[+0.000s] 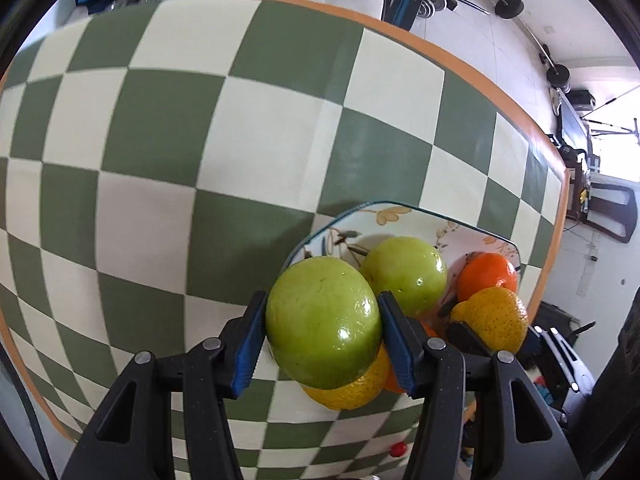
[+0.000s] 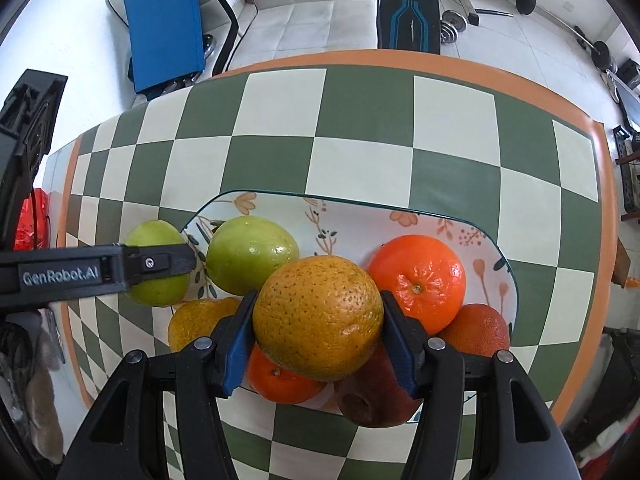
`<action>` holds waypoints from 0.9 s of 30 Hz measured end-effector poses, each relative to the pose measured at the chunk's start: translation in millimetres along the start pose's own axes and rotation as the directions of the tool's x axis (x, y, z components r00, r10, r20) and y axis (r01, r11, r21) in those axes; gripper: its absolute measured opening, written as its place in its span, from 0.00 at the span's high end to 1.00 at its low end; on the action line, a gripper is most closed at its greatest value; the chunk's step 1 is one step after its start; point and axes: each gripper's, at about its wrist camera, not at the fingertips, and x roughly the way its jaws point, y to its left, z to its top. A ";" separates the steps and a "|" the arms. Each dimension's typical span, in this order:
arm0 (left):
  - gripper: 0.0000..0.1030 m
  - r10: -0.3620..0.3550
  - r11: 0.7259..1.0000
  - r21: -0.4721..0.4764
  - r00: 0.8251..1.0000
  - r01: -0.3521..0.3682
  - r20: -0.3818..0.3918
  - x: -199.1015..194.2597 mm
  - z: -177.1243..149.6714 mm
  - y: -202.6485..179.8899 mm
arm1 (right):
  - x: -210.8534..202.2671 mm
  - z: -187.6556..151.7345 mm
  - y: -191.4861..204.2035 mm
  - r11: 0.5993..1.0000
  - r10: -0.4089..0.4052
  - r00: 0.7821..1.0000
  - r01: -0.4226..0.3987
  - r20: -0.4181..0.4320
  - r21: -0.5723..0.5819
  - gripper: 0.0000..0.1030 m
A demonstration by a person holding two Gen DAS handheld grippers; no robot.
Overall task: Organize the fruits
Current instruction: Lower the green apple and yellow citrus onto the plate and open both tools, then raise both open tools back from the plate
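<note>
Green apple (image 1: 323, 322) is clamped in the left gripper (image 1: 323, 344) over the plate's (image 2: 360, 216) left rim, while the right gripper (image 2: 318, 350) grips a yellowish orange (image 2: 318, 318) above the plate's middle, bare checkered table (image 1: 160, 160) lying leftward.

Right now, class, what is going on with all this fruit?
A person holds a tool in each hand over a checkered table. The left tool grips a green apple; the right tool grips a yellowish orange. Both fruits hang above a floral plate holding another green apple and oranges.
</note>
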 end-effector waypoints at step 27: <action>0.11 0.217 0.955 0.132 0.930 -0.265 0.297 -40.1 -70.0 -25.4 | -42.2 -56.5 -38.3 0.990 -0.113 0.988 0.103 0.107 0.092 0.10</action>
